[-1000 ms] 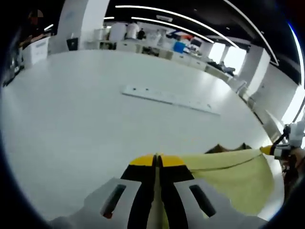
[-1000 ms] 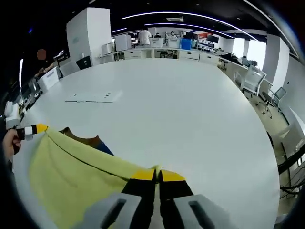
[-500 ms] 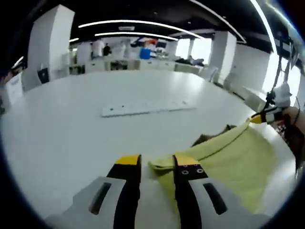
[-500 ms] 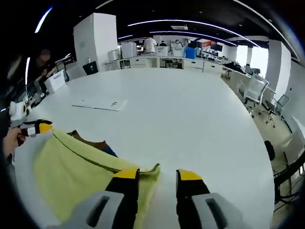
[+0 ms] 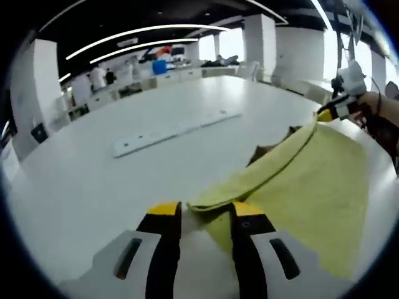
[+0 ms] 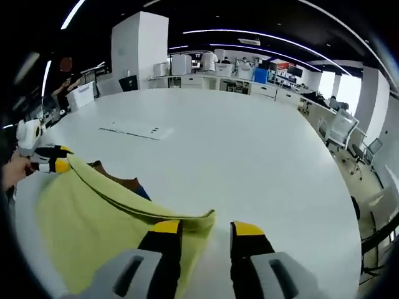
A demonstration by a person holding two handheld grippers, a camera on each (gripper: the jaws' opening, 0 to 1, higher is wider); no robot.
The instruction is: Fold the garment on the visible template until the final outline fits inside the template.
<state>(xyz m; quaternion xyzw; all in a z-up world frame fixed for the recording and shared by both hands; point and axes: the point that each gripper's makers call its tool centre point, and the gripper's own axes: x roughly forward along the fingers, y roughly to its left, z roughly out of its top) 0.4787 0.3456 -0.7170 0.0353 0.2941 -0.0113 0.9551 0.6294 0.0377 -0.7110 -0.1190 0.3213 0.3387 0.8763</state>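
Left tongs point(image 5: 201, 212): seen open in left gripper view, yellow-tipped jaws spread w/ a gap between; nothing pinched. Garment corner lies just ahead of and between the tips, partly over the right jaw tip.
Right tongs point(image 6: 202, 228): seen open in right gripper view, jaws parted, nothing clamped. Garment corner sits right at the left jaw tip; contact can't be told.
Garment point(image 5: 312, 187): yellow-green cloth, spread flat on the counter. In left gripper view it runs from the jaws up to the right, w/ a thick folded edge along its far side. In right gripper view it covers the lower left, folded edge running diagonally from the other tongs to the near corner.
Under the garment: brown and blue bits point(image 6: 128, 185) peek out past the folded edge; what they are can't be made out.
Other tongs in view: right tongs spotted at far right of left gripper view, yellow tip at the cloth's far corner, held by a hand point(image 5: 379, 111). Left tongs spotted at far left of right gripper view, yellow tip at the cloth's edge.
Counter point(image 6: 249, 149): big, white, round-edged.
Flat strip point(image 5: 174, 128): long pale strip lying on the counter beyond the garment, well apart from it.
Background: open office, desks, white pillars, ceiling light lines.
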